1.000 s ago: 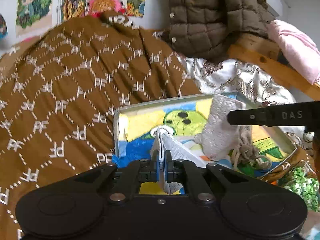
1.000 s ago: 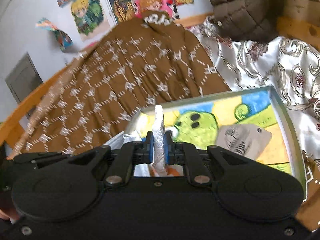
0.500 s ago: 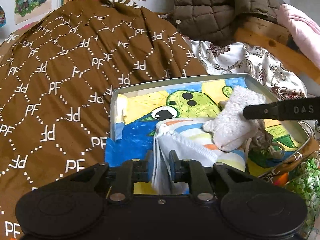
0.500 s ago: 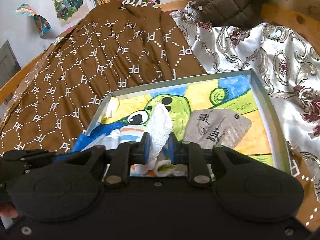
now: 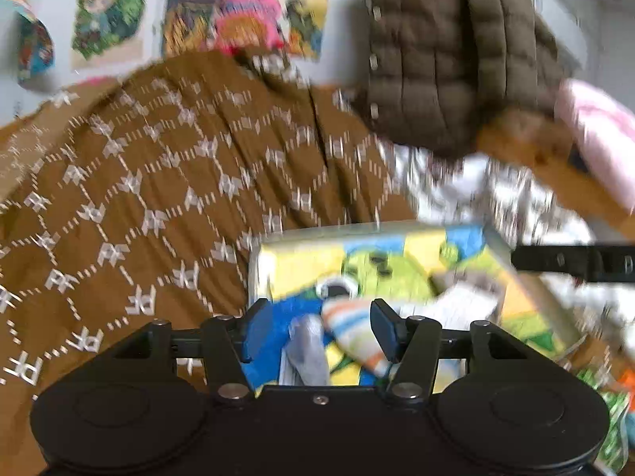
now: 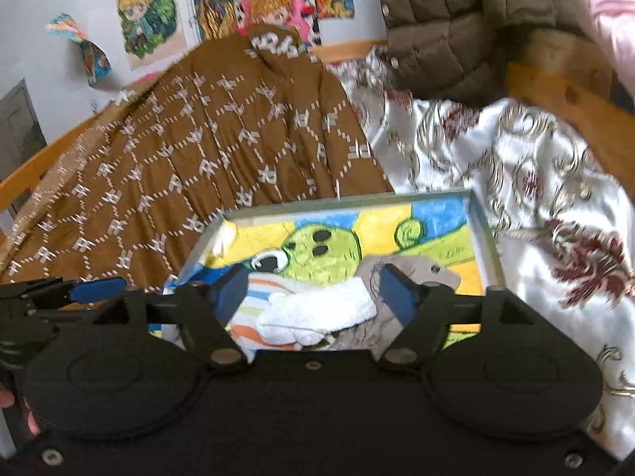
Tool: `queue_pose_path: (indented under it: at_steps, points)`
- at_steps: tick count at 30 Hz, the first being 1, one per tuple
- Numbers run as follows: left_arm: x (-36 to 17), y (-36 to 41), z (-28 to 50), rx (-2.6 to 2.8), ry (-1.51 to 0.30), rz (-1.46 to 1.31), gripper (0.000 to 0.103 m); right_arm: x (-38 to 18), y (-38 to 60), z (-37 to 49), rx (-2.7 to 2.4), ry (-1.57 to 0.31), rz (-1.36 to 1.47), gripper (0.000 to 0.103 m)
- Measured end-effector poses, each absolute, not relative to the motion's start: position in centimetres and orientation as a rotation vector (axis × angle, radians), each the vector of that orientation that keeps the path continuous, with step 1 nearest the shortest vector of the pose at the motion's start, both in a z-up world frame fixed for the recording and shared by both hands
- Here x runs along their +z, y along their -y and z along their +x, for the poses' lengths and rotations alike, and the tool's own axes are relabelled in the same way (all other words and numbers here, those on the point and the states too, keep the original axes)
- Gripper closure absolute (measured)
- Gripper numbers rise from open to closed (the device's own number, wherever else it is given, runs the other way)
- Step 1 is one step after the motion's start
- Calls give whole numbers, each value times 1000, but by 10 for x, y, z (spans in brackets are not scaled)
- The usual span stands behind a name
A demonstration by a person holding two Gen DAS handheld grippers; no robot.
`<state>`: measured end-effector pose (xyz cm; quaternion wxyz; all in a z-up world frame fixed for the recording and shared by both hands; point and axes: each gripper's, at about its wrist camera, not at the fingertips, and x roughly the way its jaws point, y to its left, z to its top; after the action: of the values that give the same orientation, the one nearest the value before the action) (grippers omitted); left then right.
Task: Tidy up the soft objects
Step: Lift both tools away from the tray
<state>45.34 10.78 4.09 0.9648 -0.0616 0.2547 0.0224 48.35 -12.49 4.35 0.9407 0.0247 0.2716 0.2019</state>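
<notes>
Both grippers' jaws have just been opening and now hold nothing: left gripper [image 5: 319, 327], right gripper [image 6: 313, 291]. One shallow metal tray with a cartoon-printed bottom [image 6: 482, 238] holds three soft pieces: striped cloth [image 6: 260, 297], white fluffy towel [image 6: 317, 311], grey fabric pouch [image 6: 408, 269], overlapping, below the spread fingers.

I see an orange-, blue- and green-striped white sock [image 6: 258, 297] in the yellow, green and blue cartoon-printed tray [image 6: 482, 234], beside a white-lettered brown quilt [image 6: 222, 150].
</notes>
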Motion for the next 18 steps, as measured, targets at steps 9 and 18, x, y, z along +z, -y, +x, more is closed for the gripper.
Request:
queue_pose_path:
  at_steps: [9, 18]
  points:
    - [98, -101, 401, 45, -315, -137, 21, 92, 130, 436, 442, -425, -3, 11]
    - [138, -91, 330, 39, -211, -93, 2, 140, 141, 374, 479, -290, -17, 1]
